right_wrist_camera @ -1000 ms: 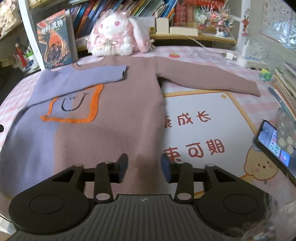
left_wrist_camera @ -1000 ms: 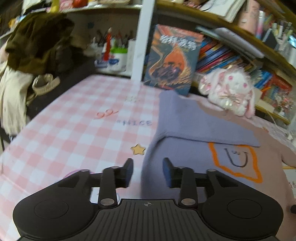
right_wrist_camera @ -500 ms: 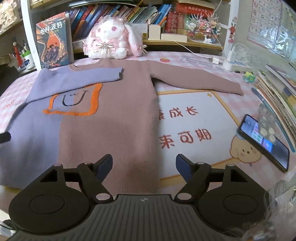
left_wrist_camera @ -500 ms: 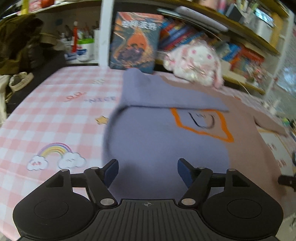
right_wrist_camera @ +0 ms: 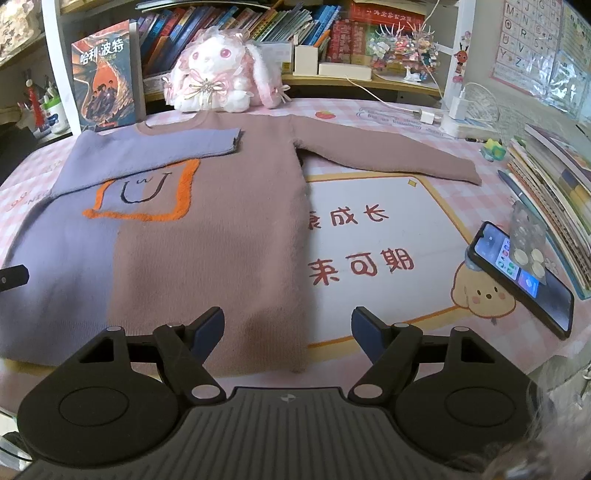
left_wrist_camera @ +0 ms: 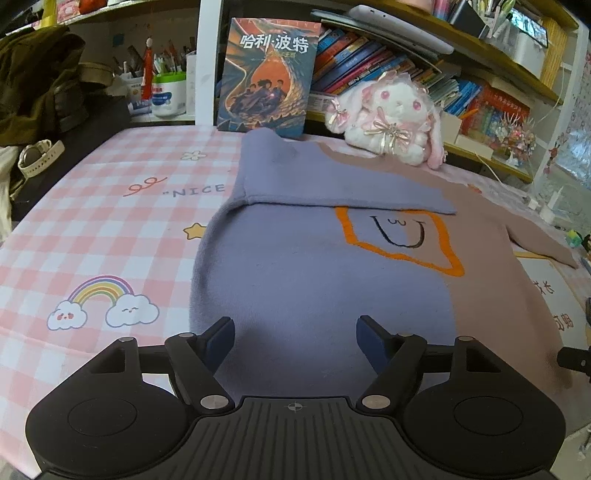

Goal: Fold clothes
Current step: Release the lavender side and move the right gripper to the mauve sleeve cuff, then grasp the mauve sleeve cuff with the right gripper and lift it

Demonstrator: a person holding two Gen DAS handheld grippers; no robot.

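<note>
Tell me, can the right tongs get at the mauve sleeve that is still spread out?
Probably yes. The right tongs are open and hold nothing, and the spread sleeve lies bare on the mat, with nothing across it.

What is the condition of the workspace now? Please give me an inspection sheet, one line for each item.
Surface: table cover, pink checked with printed pictures; a white printed mat lies beside the sweater.
Job's things: sweater, purple and brown, flat; purple sleeve folded across the chest, brown sleeve spread out.
Clutter: phone near the table edge; plush rabbit at the collar; book stack.
Grippers: left gripper and right gripper over the hem; jaws have just been opening, nothing between them.
Cables: white charger cable behind the brown sleeve.
Surroundings: bookshelves, upright book, dark clothes piled to the side.
</note>
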